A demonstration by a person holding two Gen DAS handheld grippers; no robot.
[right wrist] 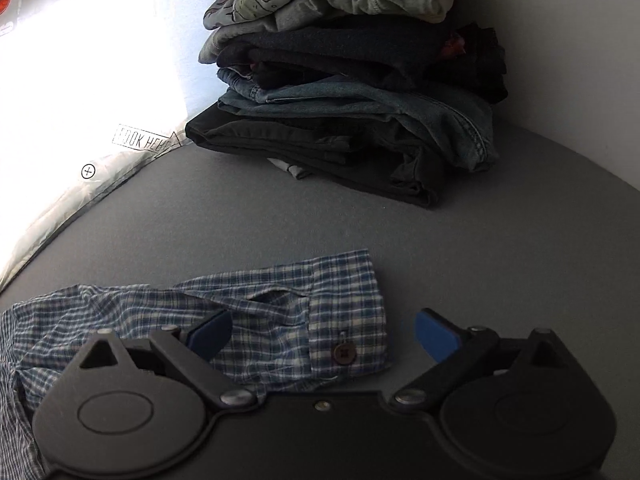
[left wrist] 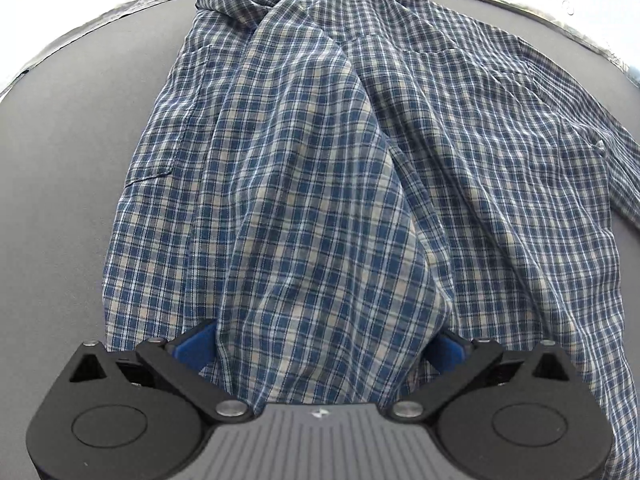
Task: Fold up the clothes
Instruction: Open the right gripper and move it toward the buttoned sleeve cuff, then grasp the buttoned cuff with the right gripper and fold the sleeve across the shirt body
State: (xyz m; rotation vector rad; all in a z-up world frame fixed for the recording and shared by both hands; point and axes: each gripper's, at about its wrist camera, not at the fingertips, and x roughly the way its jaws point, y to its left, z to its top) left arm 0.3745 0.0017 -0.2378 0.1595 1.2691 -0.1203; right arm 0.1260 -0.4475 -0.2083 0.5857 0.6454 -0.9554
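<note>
Fabric of a blue plaid shirt (left wrist: 304, 168) bulges up between the blue pads of the left tool (left wrist: 320, 344), which stand wide apart; whether they press on the cloth I cannot tell; the shirt lies spread over the grey desk (left wrist: 60, 160), its collar at the far edge. The right tool (right wrist: 324, 336) is also spread wide and grips nothing; it hovers over the shirt's buttoned cuff (right wrist: 344, 312), which lies flat on the desk, with the left pad (right wrist: 208, 336) above the sleeve and the right pad above bare desk; a stack of folded clothes (right wrist: 352, 92) sits far off.
</note>
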